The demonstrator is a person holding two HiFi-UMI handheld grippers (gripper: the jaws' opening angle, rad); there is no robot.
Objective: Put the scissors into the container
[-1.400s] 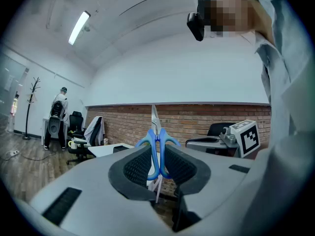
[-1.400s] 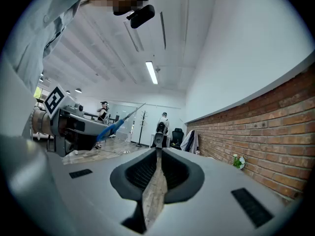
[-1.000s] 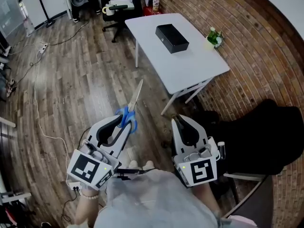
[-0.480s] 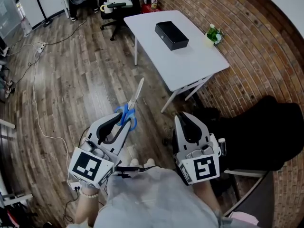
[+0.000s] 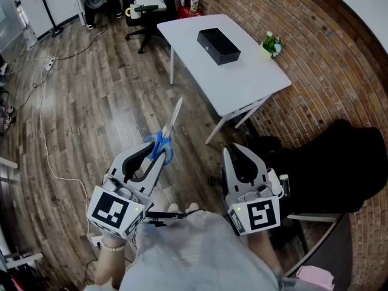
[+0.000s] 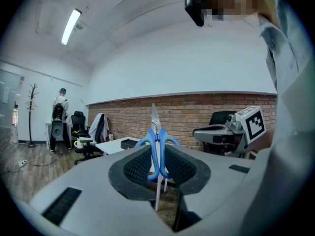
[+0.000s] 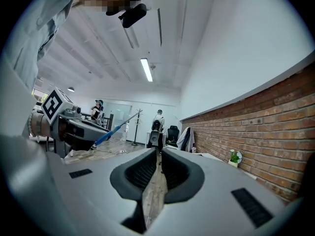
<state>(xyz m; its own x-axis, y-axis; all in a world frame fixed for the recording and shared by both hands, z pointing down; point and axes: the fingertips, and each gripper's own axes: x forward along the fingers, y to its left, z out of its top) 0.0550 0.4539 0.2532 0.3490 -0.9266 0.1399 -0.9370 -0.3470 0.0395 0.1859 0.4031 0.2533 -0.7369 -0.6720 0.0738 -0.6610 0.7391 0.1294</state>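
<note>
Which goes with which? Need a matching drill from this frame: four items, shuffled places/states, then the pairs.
1. scissors
2. black box
3. right gripper
4. potted plant

A. at the edge of the white table, by the brick wall
B. shut, holding nothing
C. clamped in the left gripper, blades pointing forward
D. around the middle of the white table

Pairs: 1-C, 2-D, 3-B, 4-A

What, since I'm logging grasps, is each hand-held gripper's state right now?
Left hand-held gripper: shut on the scissors.
Right hand-held gripper: shut, nothing between its jaws.
</note>
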